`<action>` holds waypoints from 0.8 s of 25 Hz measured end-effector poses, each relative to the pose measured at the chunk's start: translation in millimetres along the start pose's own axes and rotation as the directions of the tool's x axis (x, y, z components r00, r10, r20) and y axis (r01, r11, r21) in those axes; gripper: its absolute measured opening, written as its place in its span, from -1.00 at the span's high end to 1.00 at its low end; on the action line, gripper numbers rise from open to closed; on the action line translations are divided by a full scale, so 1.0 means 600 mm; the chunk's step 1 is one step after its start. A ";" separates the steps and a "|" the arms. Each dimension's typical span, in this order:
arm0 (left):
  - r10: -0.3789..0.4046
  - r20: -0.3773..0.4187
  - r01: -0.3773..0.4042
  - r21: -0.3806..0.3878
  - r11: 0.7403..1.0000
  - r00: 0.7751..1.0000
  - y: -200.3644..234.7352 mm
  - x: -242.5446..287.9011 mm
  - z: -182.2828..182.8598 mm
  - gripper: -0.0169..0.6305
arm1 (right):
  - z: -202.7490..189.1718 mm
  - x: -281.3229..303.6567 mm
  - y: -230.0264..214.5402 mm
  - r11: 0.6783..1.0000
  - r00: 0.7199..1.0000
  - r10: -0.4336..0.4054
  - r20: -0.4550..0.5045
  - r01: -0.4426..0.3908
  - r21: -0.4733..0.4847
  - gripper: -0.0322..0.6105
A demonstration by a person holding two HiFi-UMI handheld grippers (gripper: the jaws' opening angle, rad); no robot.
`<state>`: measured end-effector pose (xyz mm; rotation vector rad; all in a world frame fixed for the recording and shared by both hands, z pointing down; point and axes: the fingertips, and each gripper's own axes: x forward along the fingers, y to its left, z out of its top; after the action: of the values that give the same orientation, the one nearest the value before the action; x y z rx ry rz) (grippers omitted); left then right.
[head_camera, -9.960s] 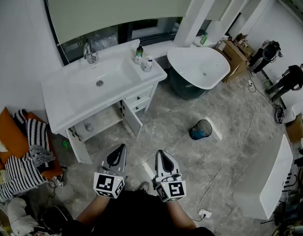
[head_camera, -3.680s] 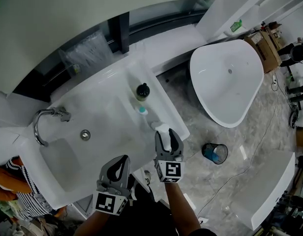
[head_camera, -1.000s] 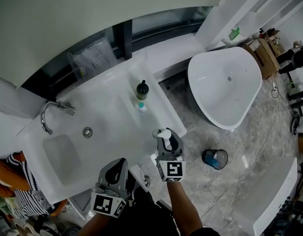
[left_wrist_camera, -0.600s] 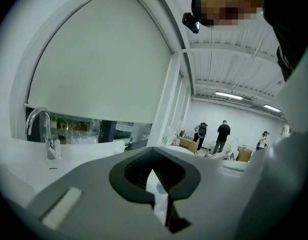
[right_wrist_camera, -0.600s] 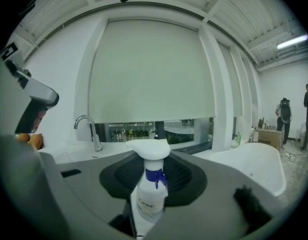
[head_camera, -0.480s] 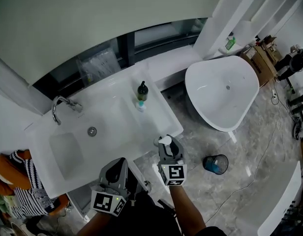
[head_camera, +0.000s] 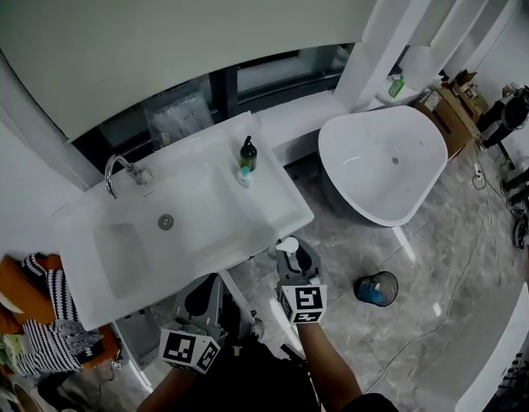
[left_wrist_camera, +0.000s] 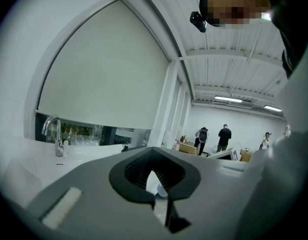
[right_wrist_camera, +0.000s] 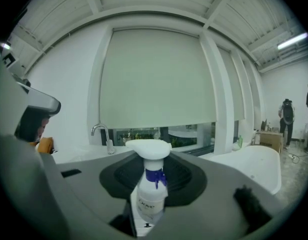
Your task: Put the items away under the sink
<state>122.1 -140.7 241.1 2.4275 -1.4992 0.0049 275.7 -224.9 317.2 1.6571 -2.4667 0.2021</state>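
Right gripper view shows my right gripper (head_camera: 295, 260) pinching a white spray bottle (right_wrist_camera: 152, 191) upright, just off the sink's (head_camera: 204, 209) front right corner. My left gripper (left_wrist_camera: 163, 196) is pressed together and empty, below the sink's front edge. I judge this the carrying step. Next I must lower the bottle under the sink.
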 end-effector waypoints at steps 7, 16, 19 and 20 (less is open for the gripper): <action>0.016 0.010 -0.016 0.003 1.000 1.000 -0.029 -0.052 0.006 0.93 | 0.022 -0.046 0.023 0.999 0.999 0.036 0.021 -0.036 0.000 0.51; 0.011 0.022 -0.012 0.026 1.000 1.000 -0.029 -0.091 0.006 0.93 | 0.030 -0.078 0.057 0.998 0.998 0.060 0.034 -0.060 0.000 0.51; 0.015 0.023 -0.015 0.002 1.000 1.000 -0.014 -0.105 0.007 0.93 | 0.034 -0.086 0.075 0.998 0.998 0.059 0.033 -0.059 -0.004 0.51; 0.013 0.022 -0.013 0.000 1.000 1.000 -0.009 -0.112 0.008 0.93 | 0.035 -0.088 0.083 0.998 0.998 0.057 0.032 -0.056 -0.007 0.51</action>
<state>95.2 -80.9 225.3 2.4251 -1.5242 -0.0189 247.8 -163.0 284.5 1.6022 -2.5377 0.1762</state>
